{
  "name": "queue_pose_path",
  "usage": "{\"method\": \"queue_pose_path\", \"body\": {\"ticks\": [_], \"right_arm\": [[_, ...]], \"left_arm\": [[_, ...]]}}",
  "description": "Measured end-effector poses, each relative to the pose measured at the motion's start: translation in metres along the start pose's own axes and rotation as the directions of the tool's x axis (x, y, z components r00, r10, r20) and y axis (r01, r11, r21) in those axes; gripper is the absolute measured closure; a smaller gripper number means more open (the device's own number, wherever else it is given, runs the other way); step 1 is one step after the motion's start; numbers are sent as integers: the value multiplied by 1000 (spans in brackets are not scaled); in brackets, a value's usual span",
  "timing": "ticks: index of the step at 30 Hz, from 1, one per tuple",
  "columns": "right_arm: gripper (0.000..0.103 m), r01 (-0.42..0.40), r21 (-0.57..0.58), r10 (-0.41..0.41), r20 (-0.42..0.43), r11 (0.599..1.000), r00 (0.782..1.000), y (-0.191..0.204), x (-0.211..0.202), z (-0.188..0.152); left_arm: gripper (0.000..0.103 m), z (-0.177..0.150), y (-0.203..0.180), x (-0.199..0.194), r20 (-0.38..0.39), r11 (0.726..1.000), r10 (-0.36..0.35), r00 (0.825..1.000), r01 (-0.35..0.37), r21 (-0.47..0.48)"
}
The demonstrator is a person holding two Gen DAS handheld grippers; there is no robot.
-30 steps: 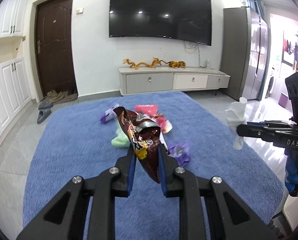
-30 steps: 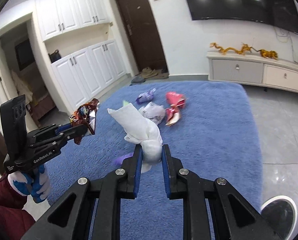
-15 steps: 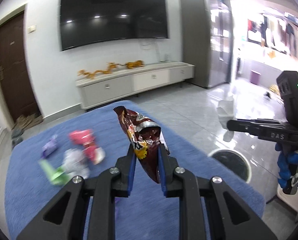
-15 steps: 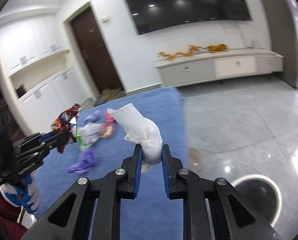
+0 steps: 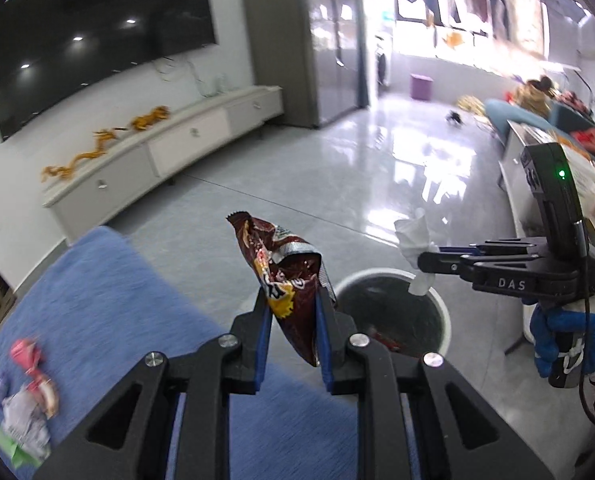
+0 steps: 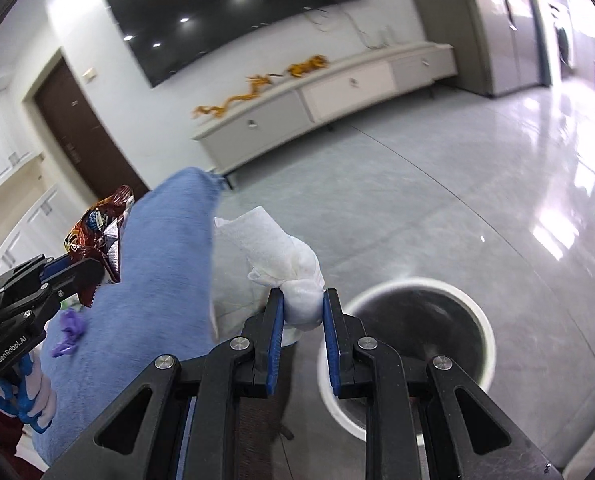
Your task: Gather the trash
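Note:
My left gripper [image 5: 293, 312] is shut on a brown snack wrapper [image 5: 287, 276] and holds it up beside the white round trash bin [image 5: 443, 308] on the floor. My right gripper [image 6: 303, 304] is shut on a crumpled white tissue [image 6: 281, 258] just left of the bin [image 6: 485, 332]. In the left wrist view the right gripper [image 5: 425, 262] holds the tissue [image 5: 415, 240] above the bin's rim. In the right wrist view the left gripper [image 6: 85, 270] with the wrapper [image 6: 95, 228] is at the left.
A blue cloth-covered table [image 5: 97, 300] carries more trash: a red wrapper [image 5: 31, 360], a grey one [image 5: 23, 420], a green one [image 5: 15, 454] and a purple one [image 6: 71, 326]. A white TV cabinet [image 5: 169, 148] stands along the far wall. Glossy grey floor surrounds the bin.
Both grippers have swung right, away from the table, keeping their loads. The trash bin has come into view below and now lies close to both grippers.

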State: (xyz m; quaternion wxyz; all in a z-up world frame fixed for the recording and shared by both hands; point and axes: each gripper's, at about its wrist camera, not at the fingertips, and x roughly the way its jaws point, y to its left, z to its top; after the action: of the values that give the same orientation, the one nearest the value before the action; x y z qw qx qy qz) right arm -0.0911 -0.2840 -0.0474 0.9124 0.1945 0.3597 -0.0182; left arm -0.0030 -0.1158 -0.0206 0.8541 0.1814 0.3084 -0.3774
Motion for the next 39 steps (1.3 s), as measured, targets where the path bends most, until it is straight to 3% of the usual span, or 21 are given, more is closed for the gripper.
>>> {"method": "queue_pose_path", "body": {"ticks": [8,18,21,23,25,33,39], "right_arm": [[83,57,111,-51,-51,992,997,-54,20,-13],[80,100,202,-78,-114,974,990,-97,49,-28],[78,110,216,-85,-123,970,989,-103,52,-33],[70,119,221,-92,-130,968,987,-106,55,-34],[58,136,226,-107,-135,964,985,-111,56,-35],[57,168,242,-137,-138,956,981,-114,51,-39],[57,179,243,-152,-125,953,980,-111,41,-35]], "left_arm": [[83,22,-31,56,-117,993,-100,988,106,49],[80,36,-56,114,-244,974,-217,945,225,6],[78,38,-58,125,-254,971,-232,939,238,-9],[64,39,-60,129,-255,967,-254,933,254,-32],[60,41,-60,133,-255,961,-276,927,272,-52],[60,41,-61,134,-243,941,-338,909,323,-100],[59,38,-48,124,-218,950,-310,925,291,-117]]}}
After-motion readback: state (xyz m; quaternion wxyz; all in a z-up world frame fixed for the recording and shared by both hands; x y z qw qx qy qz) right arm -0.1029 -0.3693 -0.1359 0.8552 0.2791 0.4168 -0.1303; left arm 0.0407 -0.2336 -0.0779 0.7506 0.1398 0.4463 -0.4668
